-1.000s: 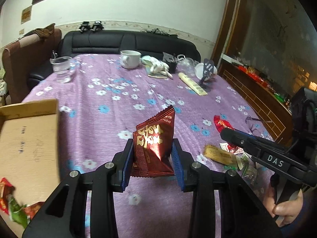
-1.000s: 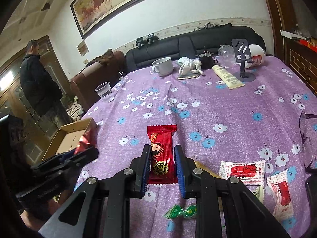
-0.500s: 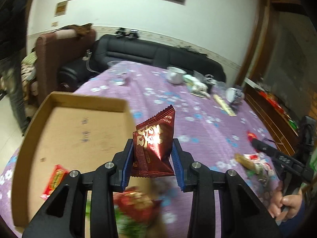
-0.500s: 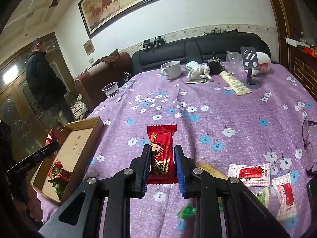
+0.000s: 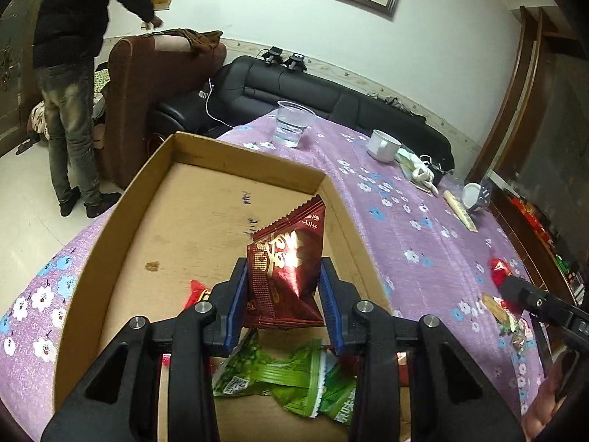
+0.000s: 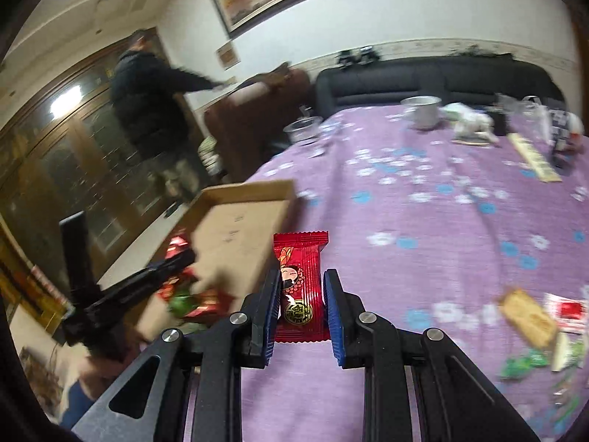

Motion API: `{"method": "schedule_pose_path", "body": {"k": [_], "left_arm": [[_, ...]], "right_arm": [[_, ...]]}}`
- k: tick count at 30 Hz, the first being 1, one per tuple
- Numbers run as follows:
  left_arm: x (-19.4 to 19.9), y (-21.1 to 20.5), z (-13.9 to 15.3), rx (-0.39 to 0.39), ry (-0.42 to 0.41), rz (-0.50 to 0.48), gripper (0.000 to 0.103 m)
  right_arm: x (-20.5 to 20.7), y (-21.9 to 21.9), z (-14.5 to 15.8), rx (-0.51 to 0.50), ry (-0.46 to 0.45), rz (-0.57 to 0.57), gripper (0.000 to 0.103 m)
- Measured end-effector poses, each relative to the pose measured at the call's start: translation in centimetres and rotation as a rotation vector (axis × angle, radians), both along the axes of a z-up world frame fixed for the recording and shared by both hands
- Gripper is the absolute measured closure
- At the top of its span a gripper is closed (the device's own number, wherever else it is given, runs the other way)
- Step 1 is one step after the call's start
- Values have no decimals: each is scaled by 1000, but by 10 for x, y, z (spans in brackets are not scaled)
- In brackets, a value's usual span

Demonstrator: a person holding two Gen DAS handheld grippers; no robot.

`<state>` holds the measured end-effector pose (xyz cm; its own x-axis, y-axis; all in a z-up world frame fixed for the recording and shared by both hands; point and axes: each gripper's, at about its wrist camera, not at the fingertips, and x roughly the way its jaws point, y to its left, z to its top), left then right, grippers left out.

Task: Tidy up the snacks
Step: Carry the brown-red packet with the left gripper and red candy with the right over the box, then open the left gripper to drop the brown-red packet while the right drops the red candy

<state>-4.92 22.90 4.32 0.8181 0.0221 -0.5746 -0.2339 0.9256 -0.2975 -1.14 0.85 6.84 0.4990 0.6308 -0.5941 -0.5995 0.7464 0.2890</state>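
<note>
My left gripper (image 5: 282, 300) is shut on a dark red snack pouch (image 5: 285, 269) and holds it above the open cardboard box (image 5: 154, 199). Green wrapped snacks (image 5: 287, 379) and a red one (image 5: 197, 291) lie in the box under the fingers. In the right wrist view my right gripper (image 6: 300, 313) is shut on a red candy packet with a cartoon face (image 6: 300, 287), lifted over the purple flowered tablecloth (image 6: 423, 221) beside the box (image 6: 239, 217). The left gripper (image 6: 147, 280) shows there at the box's near end.
Loose snacks (image 6: 530, 316) lie on the cloth at the right. A plastic cup (image 5: 292, 125), a white mug (image 5: 383, 145), a phone stand and a long packet stand farther back. A person in a dark jacket (image 5: 73, 55) stands by a brown armchair left of the table.
My left gripper carried the dark red pouch leftward from over the cloth to over the box. My right gripper lifted the red candy packet and swung left toward the box.
</note>
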Motion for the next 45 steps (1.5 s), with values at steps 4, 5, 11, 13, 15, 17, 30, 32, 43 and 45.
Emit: {"method": "schedule_pose_path", "body": {"k": [4,5,11,13,15,17,30,32,43,45], "left_arm": [[-5,8,-2,-39,-15,11,68],[-6,9,-3,-42,-13,11,68],[-7,14,-5,-54,-1,46,68],[-10,18,-5,-69,-17,57,68],[-12,19,-5,-75,-22,57,68],[-10,18,-6,-72,-17,49,68],[1,12,-8,-53,30,39,68],[2,12,-7,-50,31,39,68],[-3,14,-5,-67,-5,34,50],[-4,14,-4,-73,-14,27,50]], "right_arm": [[-6,40,-2,-6,11,56,79],[-6,49,-4,-8,14,65,79],[6,85,-26,-26,71,71,79],[10,87,-37,-26,101,60,79],[13,88,-47,-24,133,64,80],[14,89,-53,-25,136,64,80],[5,101,-60,-40,118,151,77],[3,100,-60,-47,113,149,76],[-8,96,-50,-53,32,140,67],[-7,94,-47,-41,28,135,66]]}}
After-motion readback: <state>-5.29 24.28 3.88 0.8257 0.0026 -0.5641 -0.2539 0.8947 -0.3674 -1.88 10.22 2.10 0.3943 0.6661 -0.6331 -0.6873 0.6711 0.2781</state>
